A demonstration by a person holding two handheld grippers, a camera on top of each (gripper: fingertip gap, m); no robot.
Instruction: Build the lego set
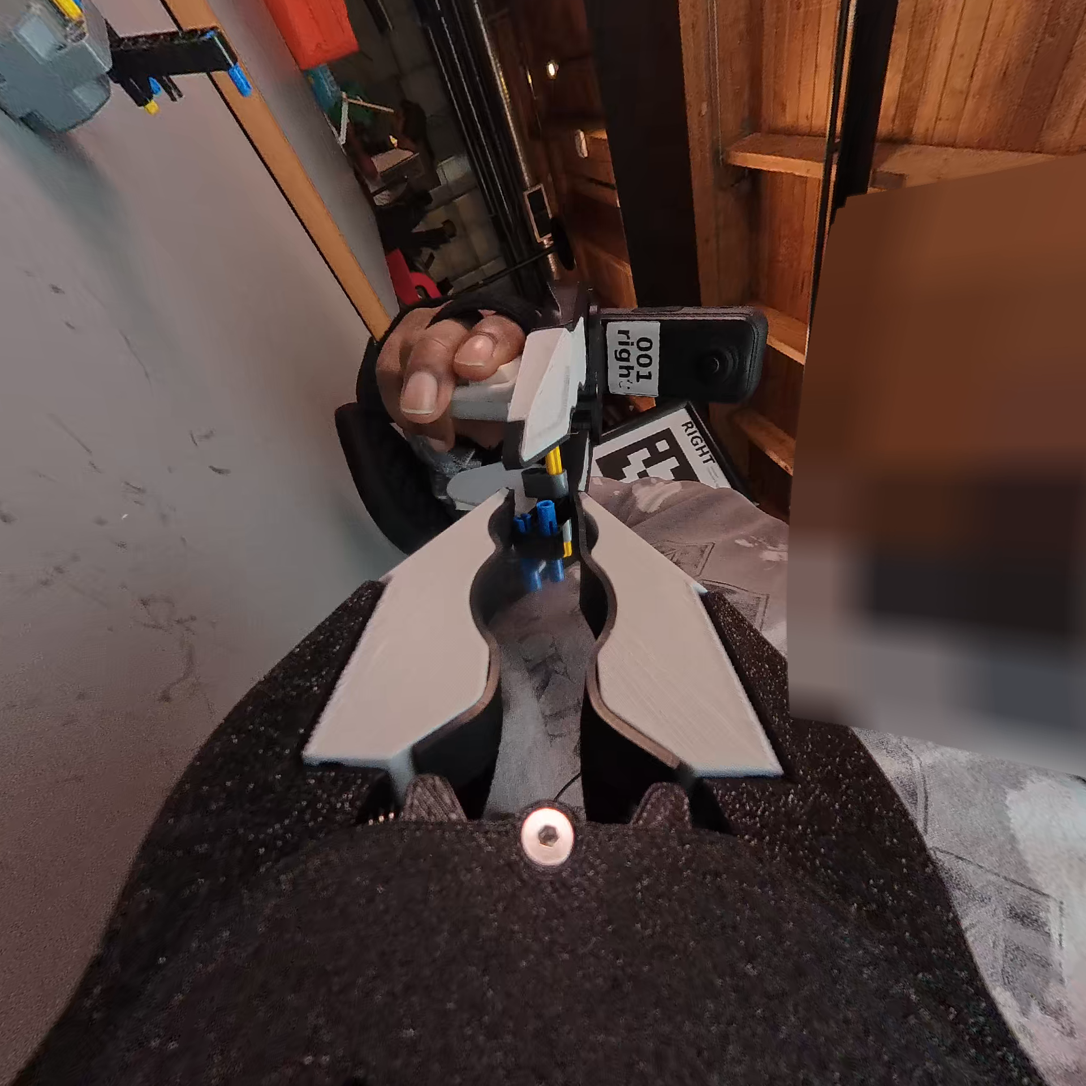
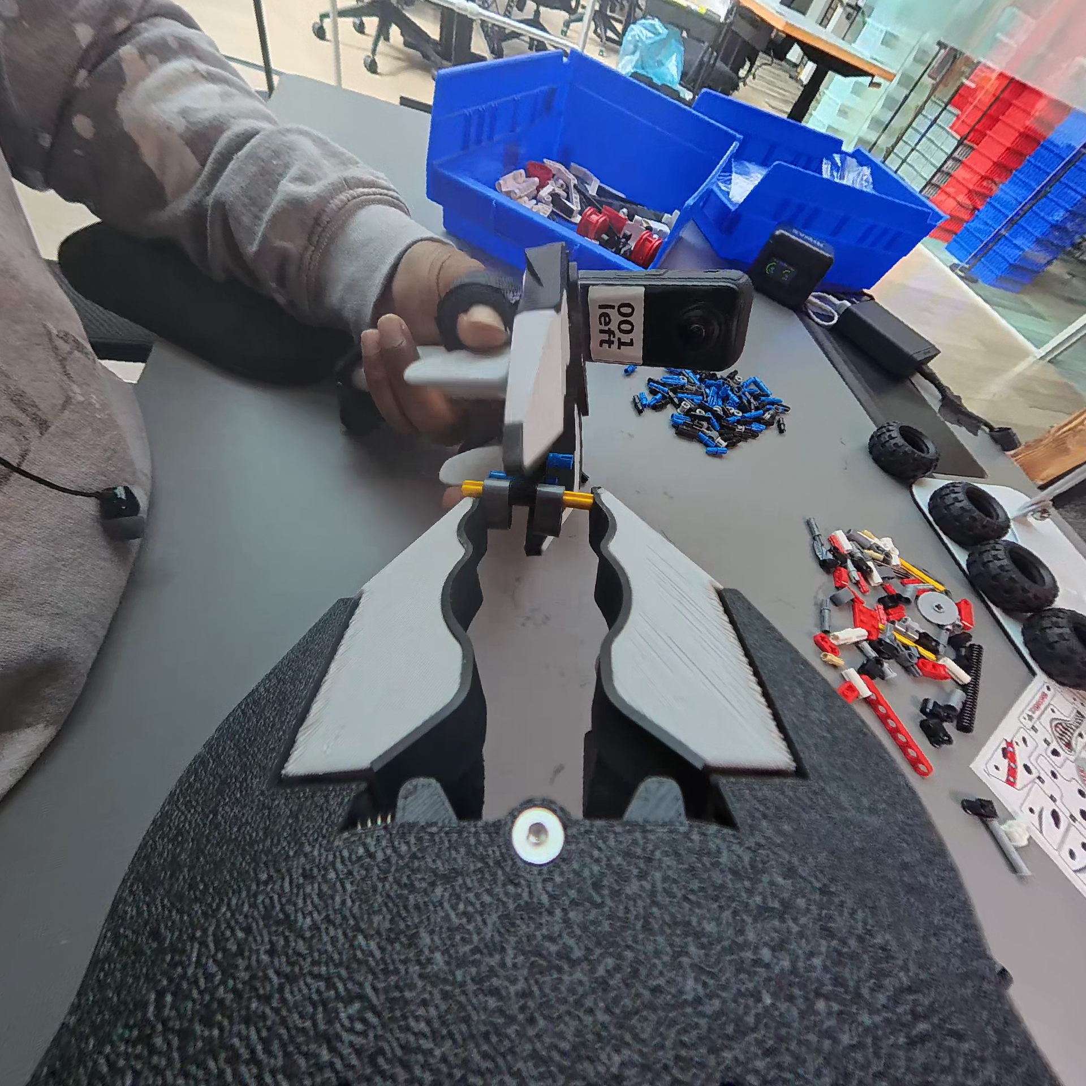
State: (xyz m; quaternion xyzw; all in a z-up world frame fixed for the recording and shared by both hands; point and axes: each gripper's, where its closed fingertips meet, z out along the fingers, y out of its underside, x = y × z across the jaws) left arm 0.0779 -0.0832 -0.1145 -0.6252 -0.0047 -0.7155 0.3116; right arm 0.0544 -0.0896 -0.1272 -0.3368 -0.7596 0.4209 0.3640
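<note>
1. My left gripper (image 1: 543, 517) is clamped on the subassembly (image 1: 543, 529), a small black piece with blue pins, pinched at the fingertips and held up off the table (image 2: 294, 470).
2. My right gripper (image 2: 532, 499) has its tips at the two ends of the yellow axle (image 2: 579, 499), which runs through two grey bushes (image 2: 549, 505) on that subassembly. I think it's bearing on the axle ends, but the left-hand tip is hidden behind a bush, so contact there is a guess.
3. Risk: both holds are at the very tips. If I squeeze off-centre, the axle can skid off a tip and shoot sideways out of the bushes.
4. Risk: the grippers meet roughly at right angles. Any twist from the right one levers the subassembly in the left grip; it could rotate or drop to the table below.
5. Risk: pushing the axle too far. The bushes slide with it and jam against the black piece, or a blue pin pops out.
6. Risk: a drop lands near the pin pile (image 2: 714, 405) ahead-right of the right gripper, or the loose parts (image 2: 893, 623) to its right. Small bits would be hard to find there.
7. Tyres (image 2: 1011, 576) and bin (image 2: 579, 158) are well clear, no collision worry.
</note>
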